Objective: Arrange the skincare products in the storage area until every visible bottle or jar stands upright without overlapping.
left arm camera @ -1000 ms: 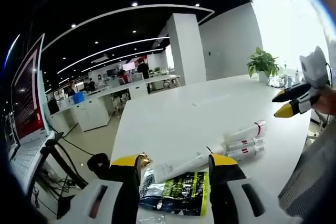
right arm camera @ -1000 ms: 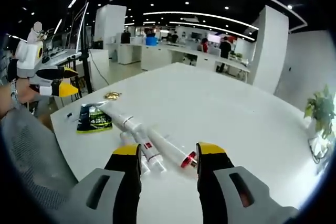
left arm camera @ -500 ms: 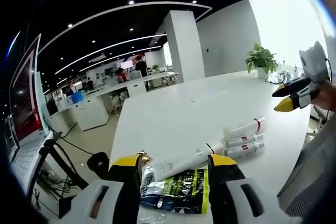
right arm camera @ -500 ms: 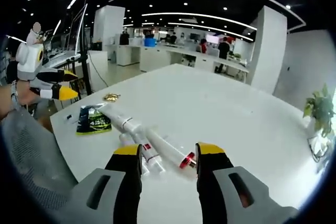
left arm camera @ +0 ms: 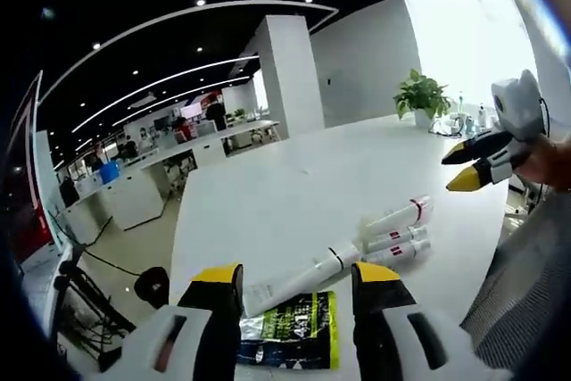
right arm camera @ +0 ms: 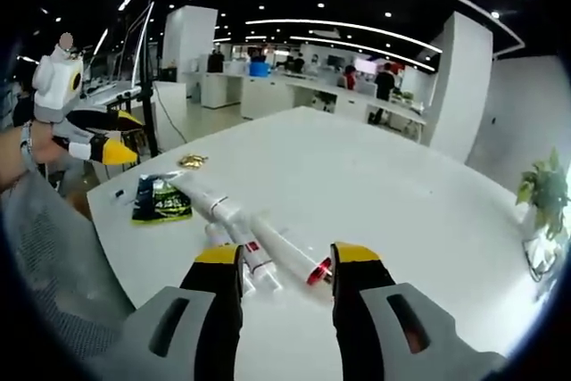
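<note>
White office table (right arm camera: 375,176): several tubes (right arm camera: 254,243) lying flat and touching beside a dark packet (right arm camera: 159,200), none upright yet; left gripper (left arm camera: 294,278) and right gripper (right arm camera: 277,260) both agape, holding nothing.

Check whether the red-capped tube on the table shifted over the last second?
No. In the right gripper view the red-capped tube lies at the same angle beside the other white tubes, same spacing from the dark sachet. Both grippers are clear of it.
</note>
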`<move>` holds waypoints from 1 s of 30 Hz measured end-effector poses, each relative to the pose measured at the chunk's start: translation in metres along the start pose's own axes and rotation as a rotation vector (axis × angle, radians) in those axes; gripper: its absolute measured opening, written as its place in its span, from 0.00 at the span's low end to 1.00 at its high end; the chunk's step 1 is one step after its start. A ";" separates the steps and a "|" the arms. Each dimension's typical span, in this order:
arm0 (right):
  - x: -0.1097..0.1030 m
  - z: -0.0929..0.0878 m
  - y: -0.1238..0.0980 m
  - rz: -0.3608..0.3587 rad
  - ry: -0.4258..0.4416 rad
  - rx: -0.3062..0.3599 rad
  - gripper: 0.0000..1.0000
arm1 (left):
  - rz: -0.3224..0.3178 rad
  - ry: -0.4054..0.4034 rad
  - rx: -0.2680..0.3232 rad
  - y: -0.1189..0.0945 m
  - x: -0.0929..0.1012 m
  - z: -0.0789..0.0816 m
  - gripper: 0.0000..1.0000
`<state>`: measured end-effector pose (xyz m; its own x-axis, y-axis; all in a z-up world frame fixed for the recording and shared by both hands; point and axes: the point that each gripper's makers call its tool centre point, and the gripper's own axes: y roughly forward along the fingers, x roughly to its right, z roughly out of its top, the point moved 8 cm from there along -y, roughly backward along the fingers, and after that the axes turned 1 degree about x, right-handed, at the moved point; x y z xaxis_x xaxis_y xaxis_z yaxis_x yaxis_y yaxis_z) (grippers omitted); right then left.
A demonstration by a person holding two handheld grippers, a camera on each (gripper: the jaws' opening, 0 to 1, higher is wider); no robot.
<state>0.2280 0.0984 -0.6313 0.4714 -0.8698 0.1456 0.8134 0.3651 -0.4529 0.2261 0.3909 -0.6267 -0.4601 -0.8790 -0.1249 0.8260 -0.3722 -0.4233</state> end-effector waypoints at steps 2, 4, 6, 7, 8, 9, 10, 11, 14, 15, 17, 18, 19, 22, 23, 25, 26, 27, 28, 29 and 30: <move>0.000 0.001 0.000 -0.002 -0.006 0.005 0.37 | -0.009 0.015 -0.005 0.005 0.001 0.003 0.50; 0.001 0.001 0.000 -0.007 -0.013 0.009 0.37 | -0.020 0.023 -0.010 0.010 0.002 0.005 0.49; 0.002 0.001 -0.001 -0.014 -0.013 0.009 0.36 | -0.038 0.031 -0.013 0.015 0.004 0.007 0.48; 0.002 0.001 -0.001 -0.015 -0.013 0.008 0.36 | -0.043 0.031 -0.013 0.018 0.004 0.009 0.48; 0.003 0.000 -0.001 -0.019 -0.010 0.008 0.36 | -0.053 0.030 -0.012 0.021 0.005 0.010 0.48; 0.004 0.000 -0.001 -0.020 -0.008 0.006 0.36 | -0.059 0.030 -0.013 0.023 0.005 0.011 0.48; 0.004 0.000 0.000 -0.020 -0.006 0.003 0.36 | -0.067 0.032 -0.015 0.026 0.006 0.012 0.48; 0.004 0.000 0.000 -0.021 -0.007 0.002 0.36 | -0.072 0.034 -0.017 0.028 0.006 0.013 0.48; 0.004 0.000 -0.001 -0.025 -0.011 0.002 0.35 | -0.092 0.044 -0.024 0.036 0.007 0.016 0.48; 0.005 0.000 -0.001 -0.027 -0.012 0.002 0.35 | -0.096 0.045 -0.025 0.038 0.008 0.017 0.48; 0.006 0.000 -0.001 -0.034 -0.013 0.000 0.34 | -0.105 0.051 -0.031 0.043 0.008 0.020 0.48; 0.006 0.000 -0.001 -0.034 -0.011 0.000 0.34 | -0.109 0.055 -0.033 0.045 0.008 0.021 0.48; 0.006 0.000 -0.001 -0.032 -0.007 -0.001 0.34 | -0.119 0.062 -0.036 0.049 0.009 0.023 0.48; 0.006 -0.001 -0.001 -0.032 -0.010 -0.003 0.34 | -0.144 0.083 -0.048 0.058 0.012 0.027 0.48; 0.005 -0.001 -0.001 -0.032 -0.011 -0.003 0.34 | -0.153 0.094 -0.054 0.061 0.014 0.028 0.48; 0.007 -0.001 -0.001 -0.038 -0.008 -0.001 0.34 | -0.180 0.122 -0.068 0.068 0.018 0.030 0.48; 0.007 -0.001 -0.001 -0.041 -0.005 -0.001 0.34 | -0.189 0.130 -0.074 0.071 0.019 0.030 0.48; 0.008 -0.001 -0.001 -0.041 -0.002 -0.001 0.34 | -0.199 0.142 -0.081 0.075 0.021 0.031 0.48; 0.008 -0.001 -0.001 -0.041 0.002 -0.001 0.34 | -0.210 0.152 -0.085 0.077 0.023 0.031 0.48; 0.009 -0.001 -0.001 -0.043 0.005 -0.002 0.34 | -0.222 0.162 -0.094 0.081 0.025 0.032 0.48; 0.009 -0.001 -0.001 -0.043 0.006 -0.003 0.34 | -0.230 0.170 -0.100 0.083 0.026 0.032 0.48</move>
<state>0.2312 0.0900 -0.6307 0.4344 -0.8865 0.1594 0.8316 0.3267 -0.4491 0.2935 0.3274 -0.6365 -0.6861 -0.7095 -0.1608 0.6618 -0.5169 -0.5430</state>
